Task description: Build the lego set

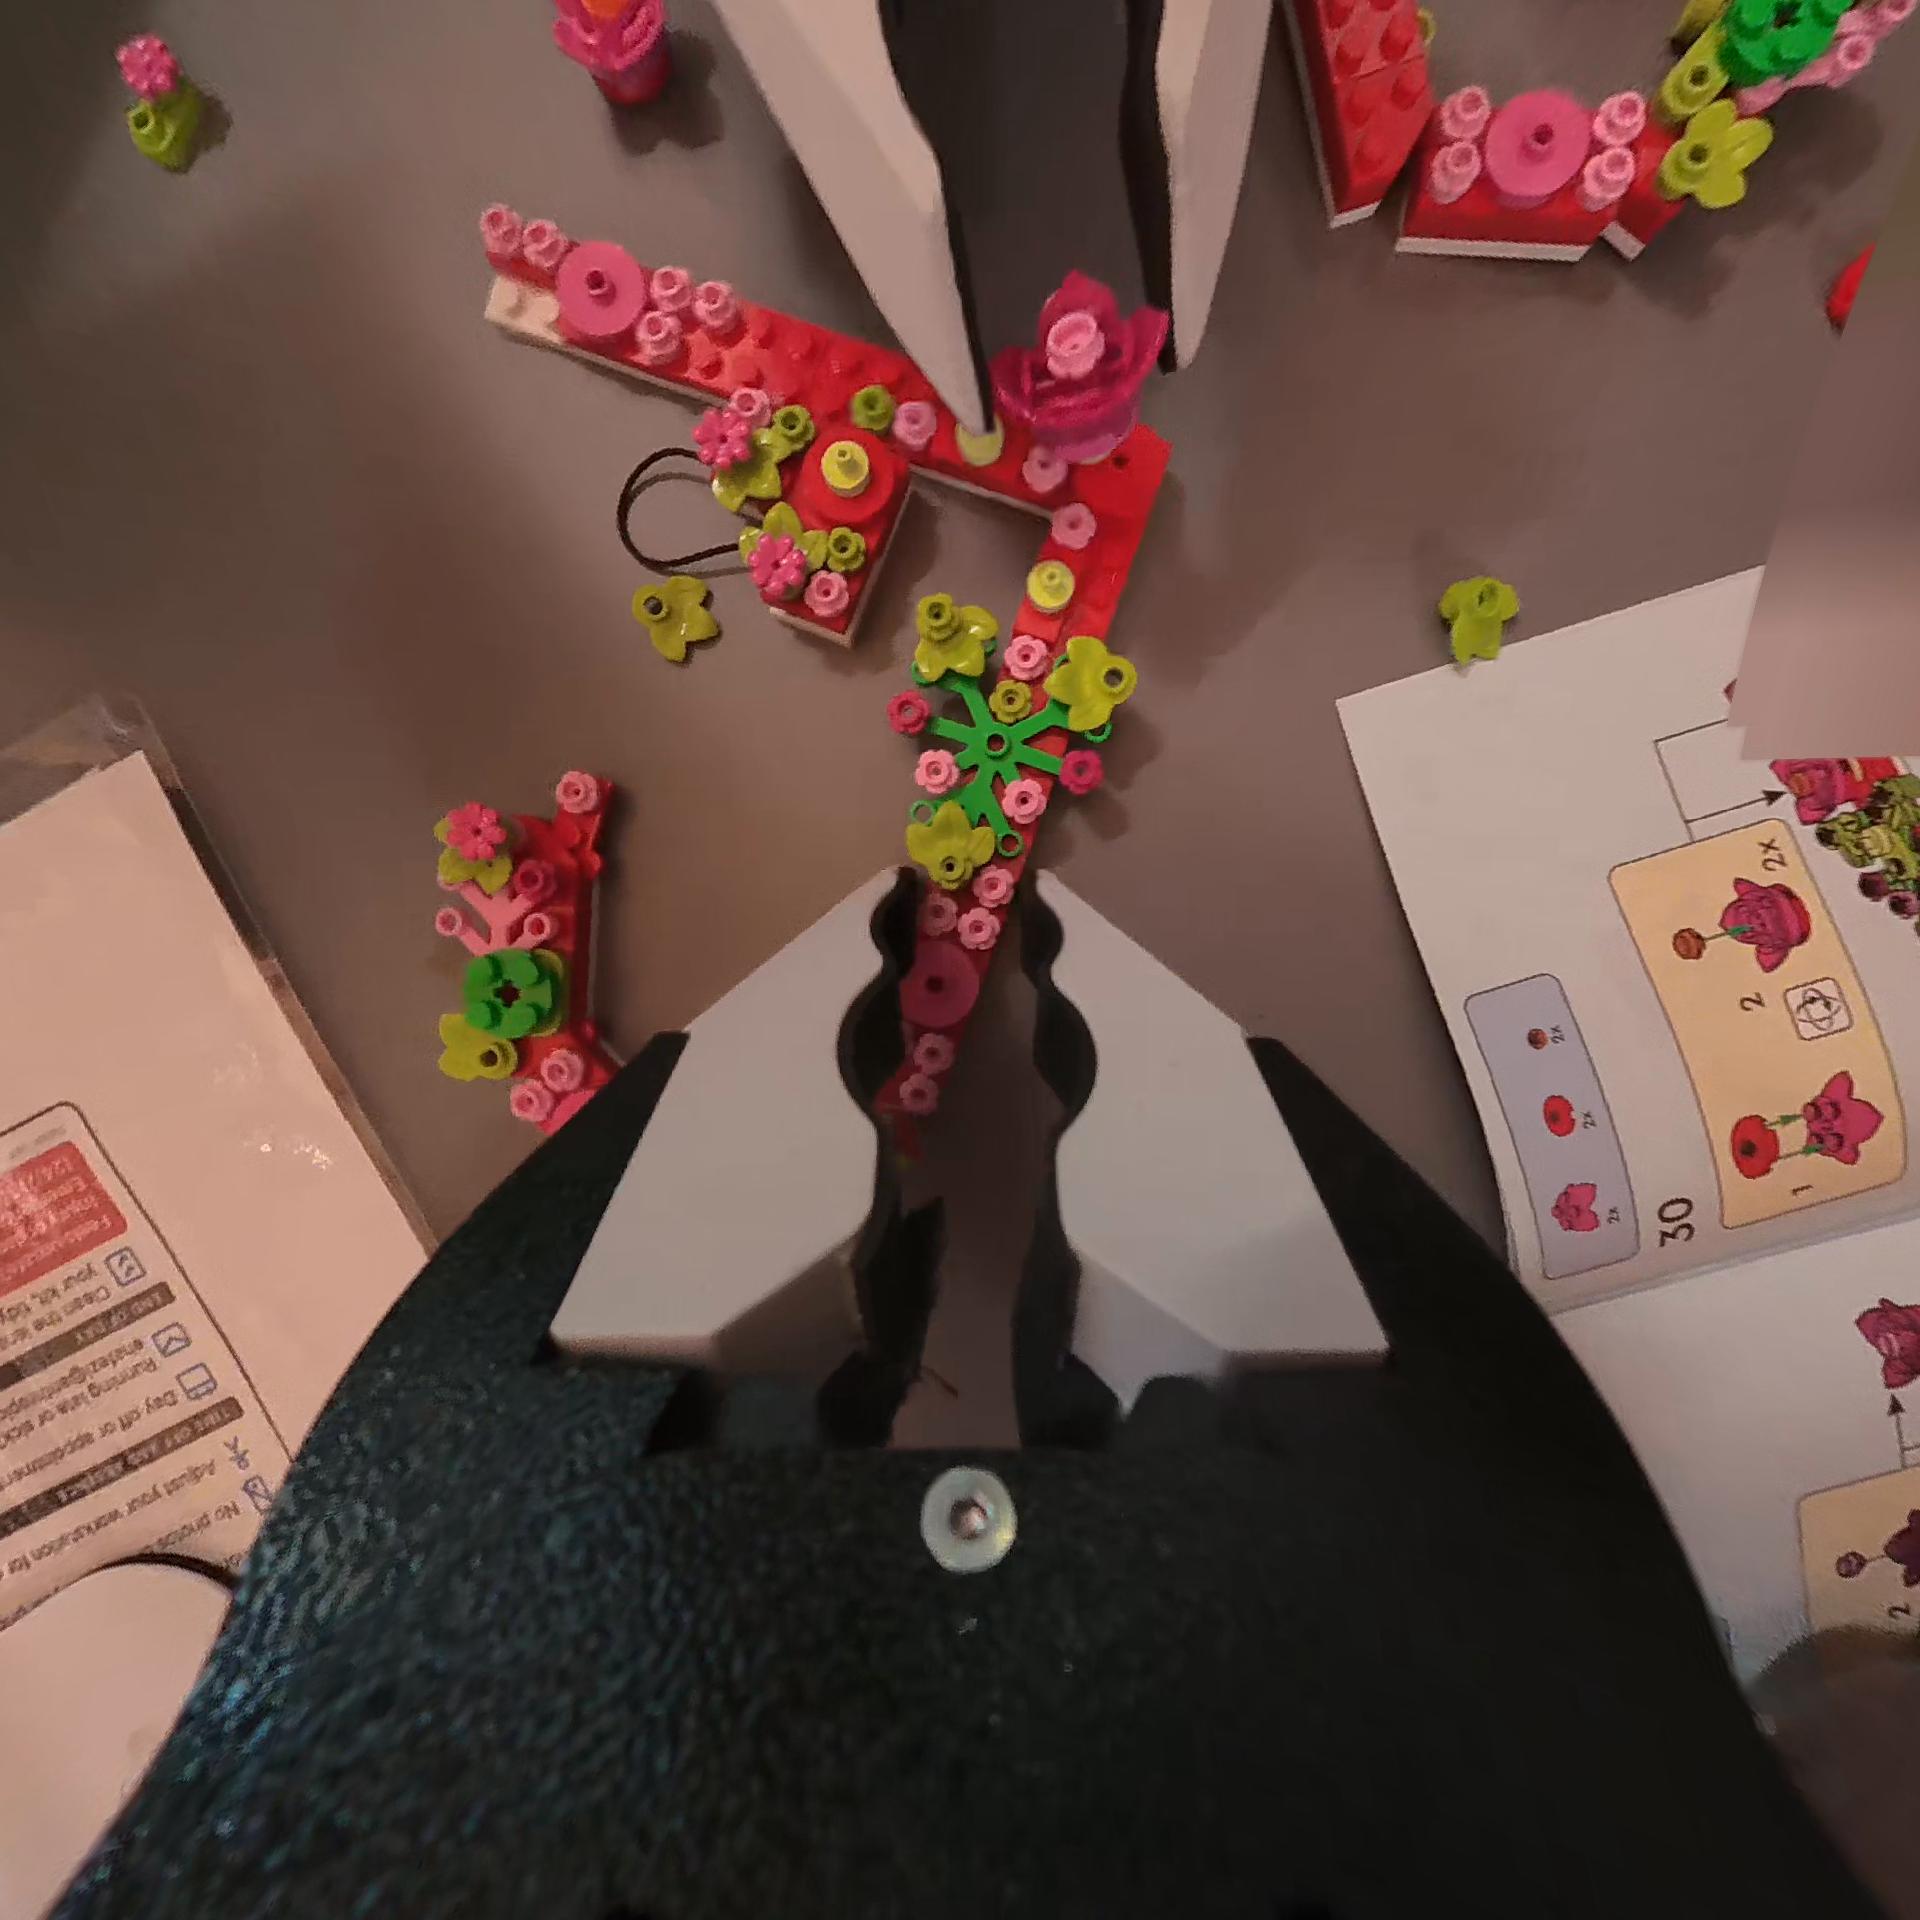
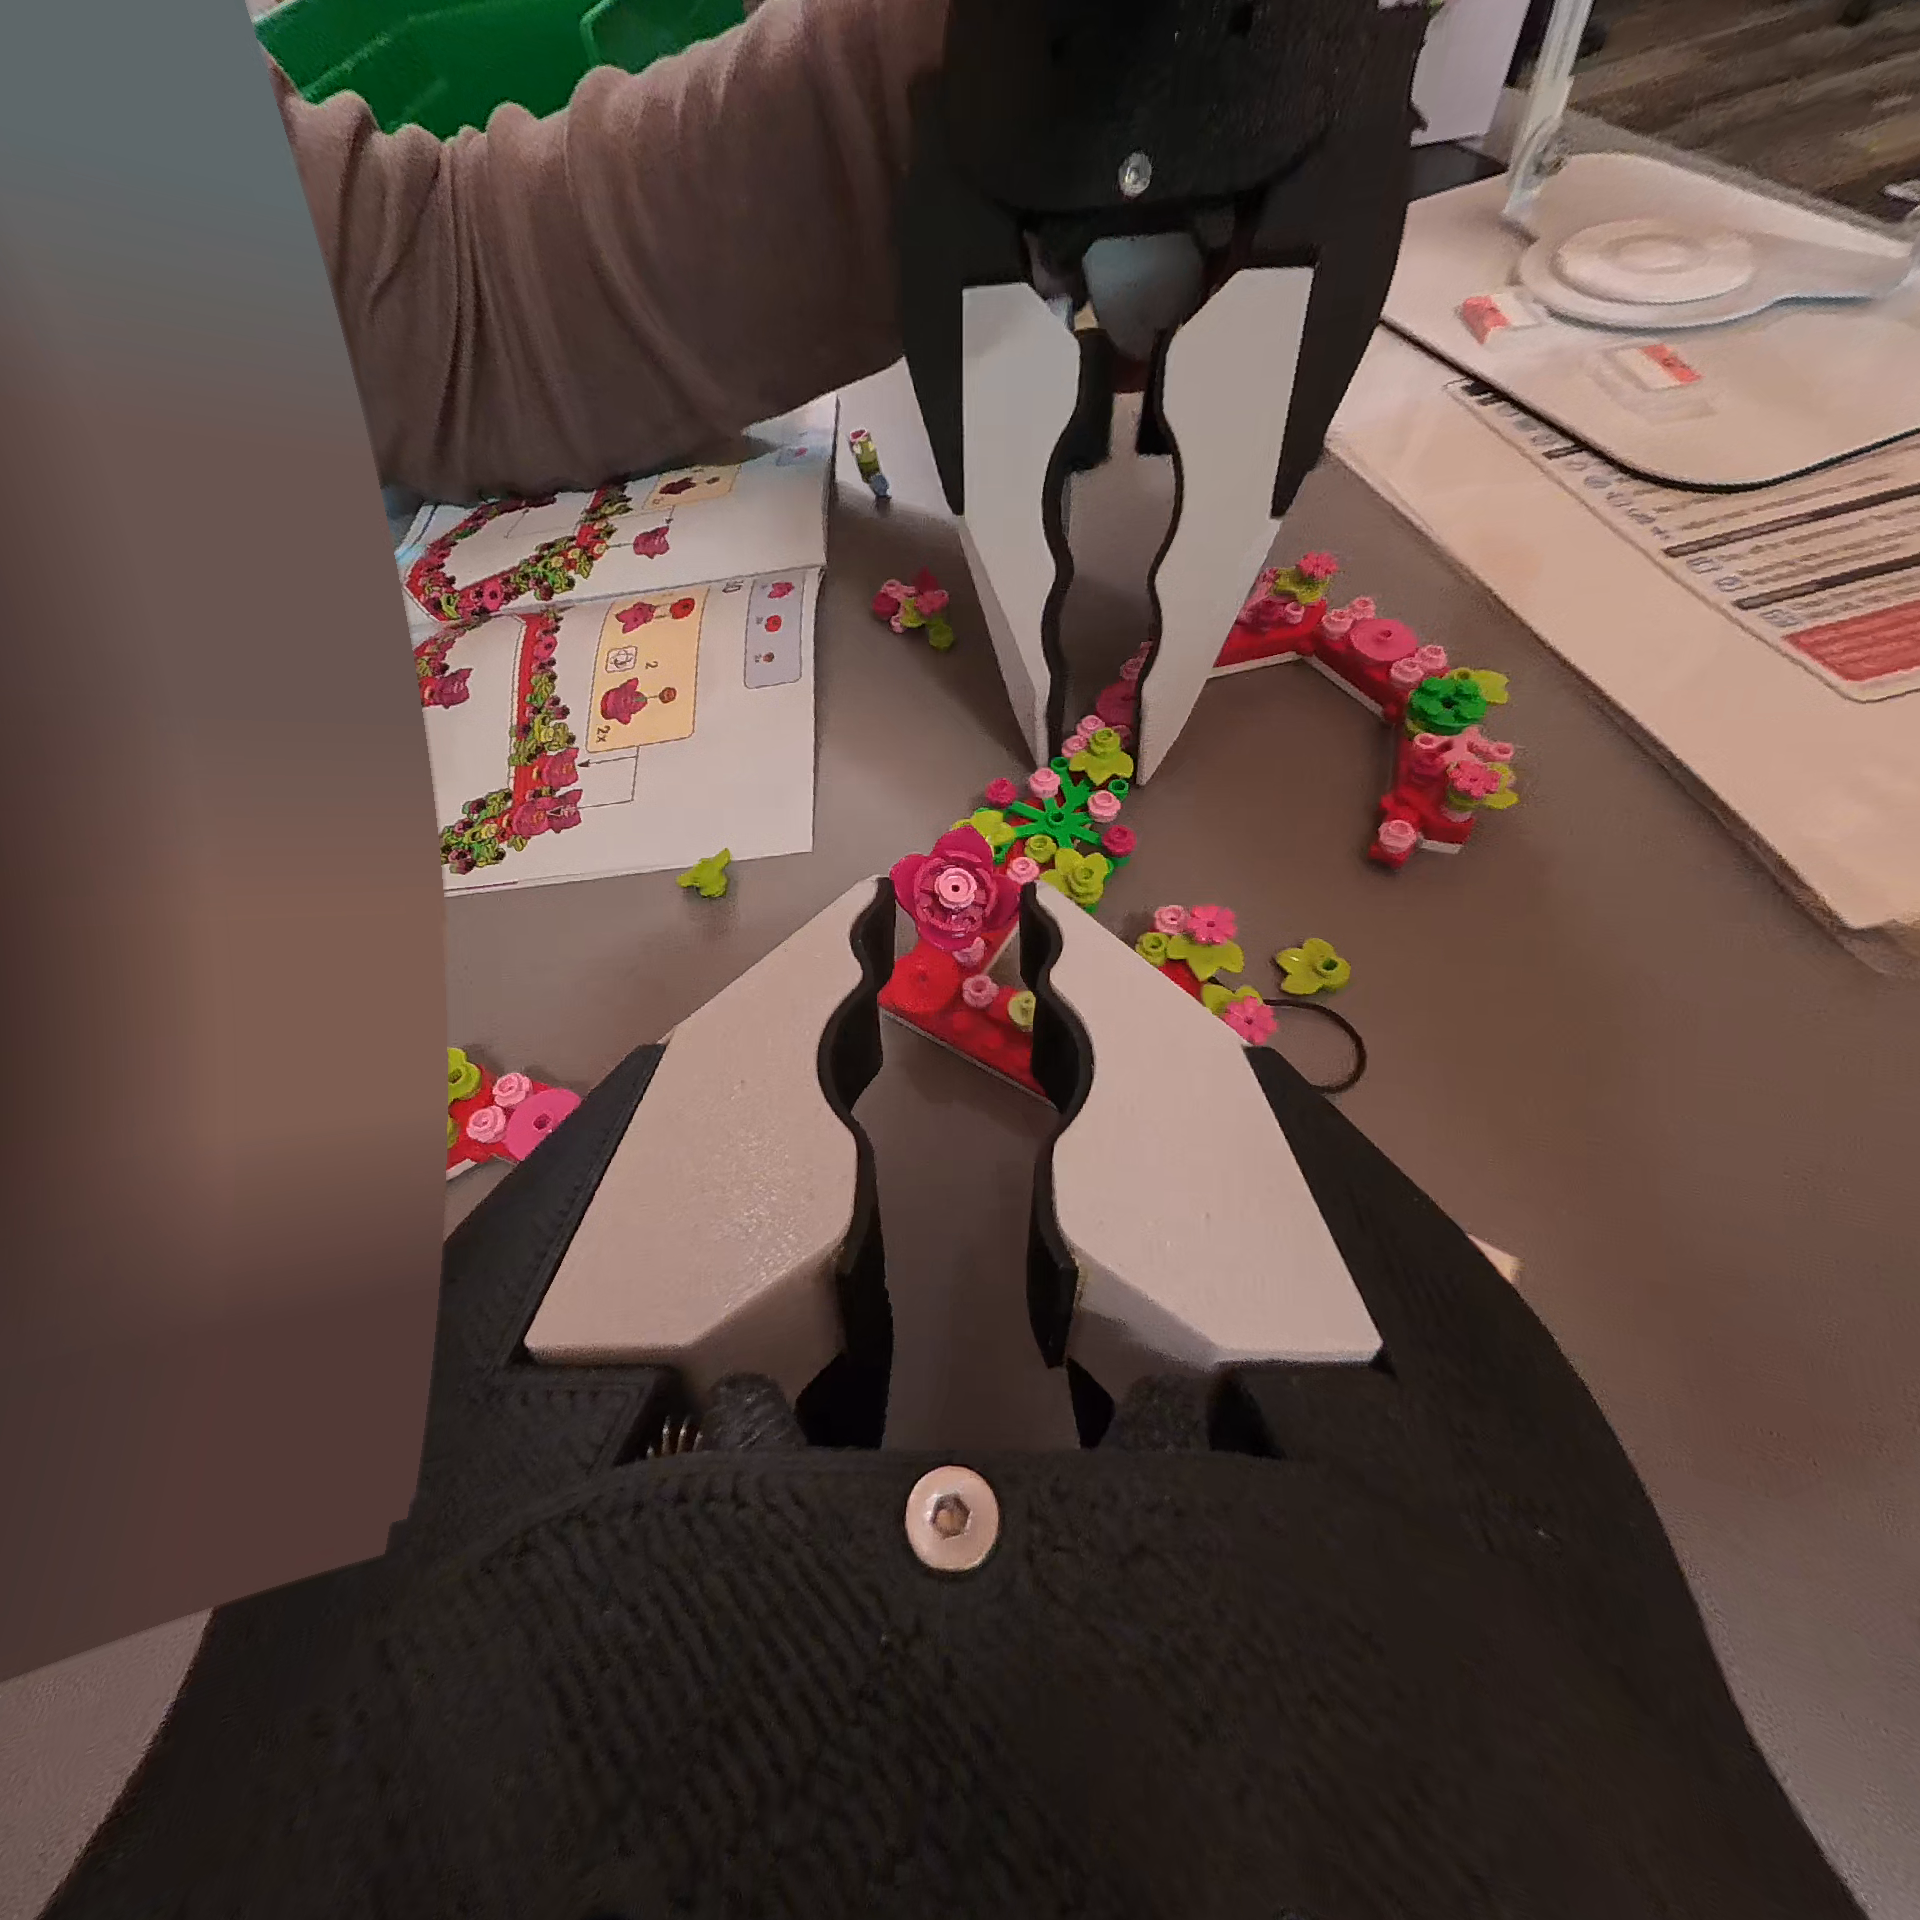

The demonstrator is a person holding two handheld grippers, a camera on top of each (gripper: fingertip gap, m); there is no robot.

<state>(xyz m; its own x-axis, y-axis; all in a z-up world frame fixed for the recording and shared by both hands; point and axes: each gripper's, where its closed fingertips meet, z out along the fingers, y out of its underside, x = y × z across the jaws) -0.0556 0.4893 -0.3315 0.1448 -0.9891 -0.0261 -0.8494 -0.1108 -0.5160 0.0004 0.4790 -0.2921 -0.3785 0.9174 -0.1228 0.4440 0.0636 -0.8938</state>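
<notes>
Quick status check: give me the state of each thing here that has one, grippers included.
Left gripper: straddling the long red segment's near end, grip unclear.
Right gripper: open around the magenta rose.
Magenta rose: sitting on the long red segment, upright.
Long red segment: flat on the table, decorated.
Instruction booklet: open, lying flat.
Loose lime leaf: unattached, at the booklet's edge.

— What can't you make out from where you sit?

— My left fingers (image 1: 790, 1039) cover the near end of the red flowered strip (image 1: 1081, 561), so I can't tell whether they touch it. The instruction booklet (image 1: 1621, 935) runs off the right edge.

— And the right side?

— The red segment (image 2: 499, 1122) at the left is half lost behind a blurred patch. The green bin (image 2: 457, 52) is cut by the top edge.
</notes>
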